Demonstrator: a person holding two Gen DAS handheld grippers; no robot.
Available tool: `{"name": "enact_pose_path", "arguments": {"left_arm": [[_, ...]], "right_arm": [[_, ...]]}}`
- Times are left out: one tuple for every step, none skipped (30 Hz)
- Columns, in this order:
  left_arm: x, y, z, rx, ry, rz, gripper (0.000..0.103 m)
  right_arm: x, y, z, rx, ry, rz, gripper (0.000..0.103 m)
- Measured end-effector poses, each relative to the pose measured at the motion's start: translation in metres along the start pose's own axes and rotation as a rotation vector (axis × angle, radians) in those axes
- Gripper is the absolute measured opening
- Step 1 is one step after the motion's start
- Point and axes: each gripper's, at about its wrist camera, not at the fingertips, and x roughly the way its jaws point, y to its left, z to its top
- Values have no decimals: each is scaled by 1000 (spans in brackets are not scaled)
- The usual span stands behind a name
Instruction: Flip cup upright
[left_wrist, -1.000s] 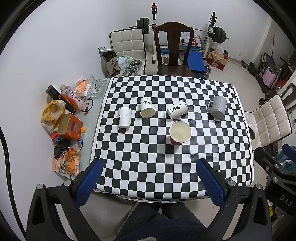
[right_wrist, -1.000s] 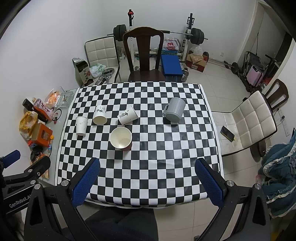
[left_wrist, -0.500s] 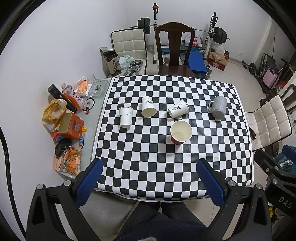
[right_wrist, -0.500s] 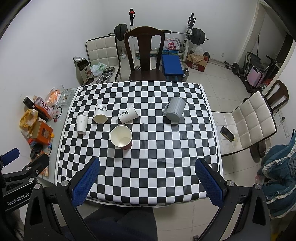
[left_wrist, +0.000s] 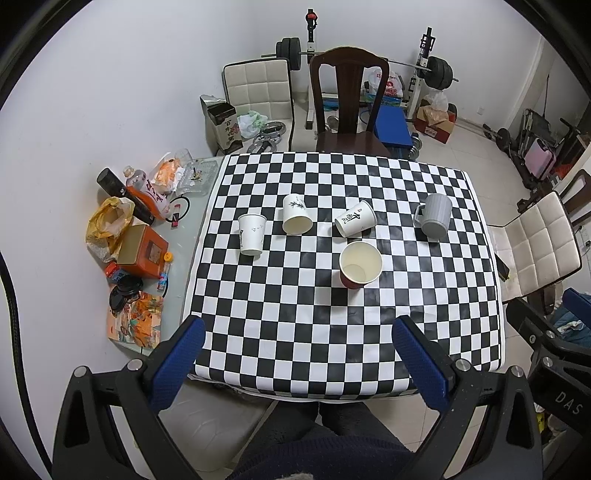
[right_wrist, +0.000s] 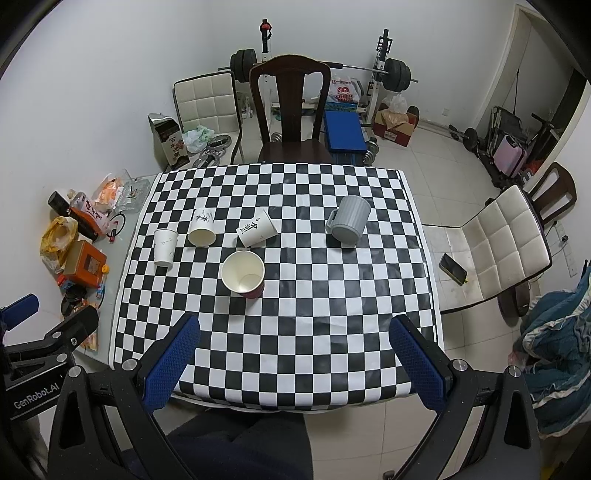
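Note:
On the checkered table (left_wrist: 332, 332) (right_wrist: 295, 332) a red paper cup (left_wrist: 360, 264) (right_wrist: 243, 274) stands upright, mouth open. Behind it a white paper cup with black writing (left_wrist: 355, 218) (right_wrist: 257, 228) lies on its side. A second white cup (left_wrist: 296, 219) (right_wrist: 202, 232) rests tilted toward me, and a third (left_wrist: 252, 235) (right_wrist: 165, 247) stands at the left. A grey ribbed mug (left_wrist: 434, 219) (right_wrist: 347, 220) stands mouth down at the right. My left gripper (left_wrist: 295, 347) and right gripper (right_wrist: 295, 343) are both open, empty, high above the near table edge.
A dark wooden chair (left_wrist: 349, 107) (right_wrist: 290, 110) stands at the far side. Clutter of bags, bottles and an orange box (left_wrist: 142, 251) lies on the glass strip at the left. White padded chairs (right_wrist: 491, 251) stand at the right; gym weights behind.
Both views have shifted slightly; the table sits a little lower in frame. The cups have not moved and both grippers stay open.

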Motion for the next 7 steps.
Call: {"name": "enact_pose_path", "arguments": {"left_arm": [[0,1,0,3,1,-1,103],[0,1,0,2,1,-1,103],[0,1,0,4,0,0,103],[0,1,-1,6,-2,1,103],[0,2,0,6,-1,2,103],[0,1,-1,7,-1,2,103],[0,1,-1,8,1,-2,103]], "right_arm": [[0,0,0,0,0,-1,103],[0,0,0,0,0,0,103],[0,0,0,1,0,0,103],[0,0,0,0,1,0,103],[0,0,0,0,1,0,103],[0,0,0,2,0,-1,103],[0,0,0,2,1,-1,103]]}}
